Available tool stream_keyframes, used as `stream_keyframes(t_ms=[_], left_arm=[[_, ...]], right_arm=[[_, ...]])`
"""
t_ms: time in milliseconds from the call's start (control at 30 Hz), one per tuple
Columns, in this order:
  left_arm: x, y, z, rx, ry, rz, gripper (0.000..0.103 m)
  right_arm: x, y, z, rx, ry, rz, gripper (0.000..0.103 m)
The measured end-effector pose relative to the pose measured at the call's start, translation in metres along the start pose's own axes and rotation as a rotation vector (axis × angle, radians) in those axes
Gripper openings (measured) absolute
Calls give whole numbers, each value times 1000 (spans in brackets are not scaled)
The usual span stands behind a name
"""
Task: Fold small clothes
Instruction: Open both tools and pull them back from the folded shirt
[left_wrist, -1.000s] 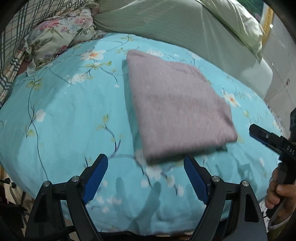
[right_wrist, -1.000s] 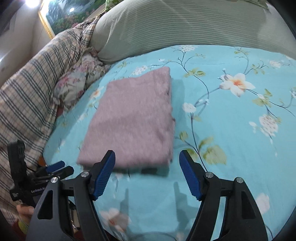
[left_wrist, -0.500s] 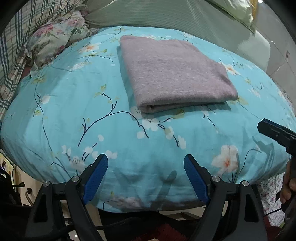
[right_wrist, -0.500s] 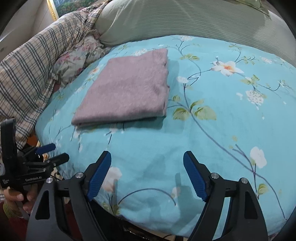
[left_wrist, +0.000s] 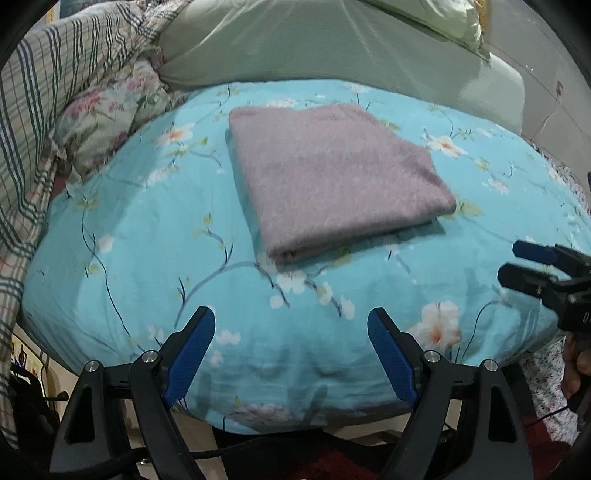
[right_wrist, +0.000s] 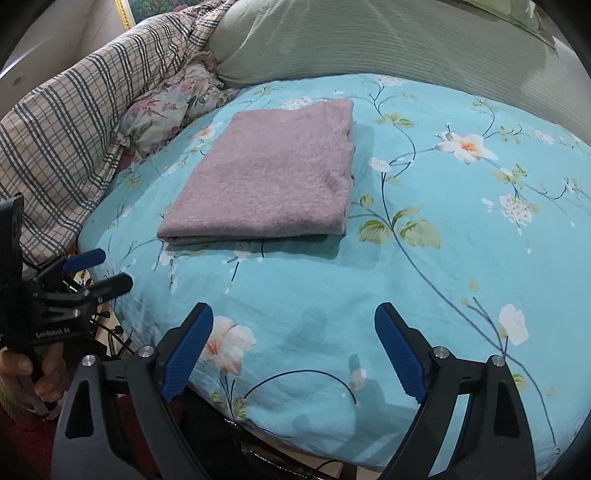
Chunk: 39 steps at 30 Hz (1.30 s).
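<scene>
A mauve fuzzy garment (left_wrist: 332, 177) lies folded into a flat rectangle on the turquoise floral bedspread (left_wrist: 147, 240); it also shows in the right wrist view (right_wrist: 269, 173). My left gripper (left_wrist: 291, 325) is open and empty, held off the bed's front edge, well short of the garment. My right gripper (right_wrist: 293, 321) is open and empty, also back from the garment over the bed's front edge. Each gripper shows in the other's view: the right one (left_wrist: 517, 264) at the right edge, the left one (right_wrist: 107, 269) at the left edge.
A plaid blanket (right_wrist: 66, 122) and a floral pillow (right_wrist: 166, 103) are heaped at the left. A pale green quilt (right_wrist: 388, 40) lies behind the bedspread. The bed's front edge drops off below both grippers.
Both grippers have drawn back from the folded garment toward the bed's front edge. The garment has stayed flat and folded.
</scene>
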<state>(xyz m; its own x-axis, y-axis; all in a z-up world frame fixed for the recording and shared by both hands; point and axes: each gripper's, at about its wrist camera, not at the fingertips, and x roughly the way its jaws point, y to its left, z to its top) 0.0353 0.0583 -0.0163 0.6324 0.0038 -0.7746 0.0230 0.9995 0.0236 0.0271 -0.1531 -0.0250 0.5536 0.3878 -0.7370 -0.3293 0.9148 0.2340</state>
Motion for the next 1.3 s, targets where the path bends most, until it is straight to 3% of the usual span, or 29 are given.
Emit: stream_keyframes(t_ms=[267, 633, 1100, 1300], left_arm=[[-11, -4, 32, 10, -59, 42, 88], [15, -4, 39, -8, 8, 127, 88], [28, 6, 46, -35, 28, 113, 88], [39, 12, 53, -44, 43, 95, 88]], right_arm=[[-5, 3, 16, -43, -17, 6, 96], [18, 4, 27, -46, 25, 2, 97], [38, 5, 34, -21, 55, 32, 97], [43, -8, 53, 24, 25, 44, 97]])
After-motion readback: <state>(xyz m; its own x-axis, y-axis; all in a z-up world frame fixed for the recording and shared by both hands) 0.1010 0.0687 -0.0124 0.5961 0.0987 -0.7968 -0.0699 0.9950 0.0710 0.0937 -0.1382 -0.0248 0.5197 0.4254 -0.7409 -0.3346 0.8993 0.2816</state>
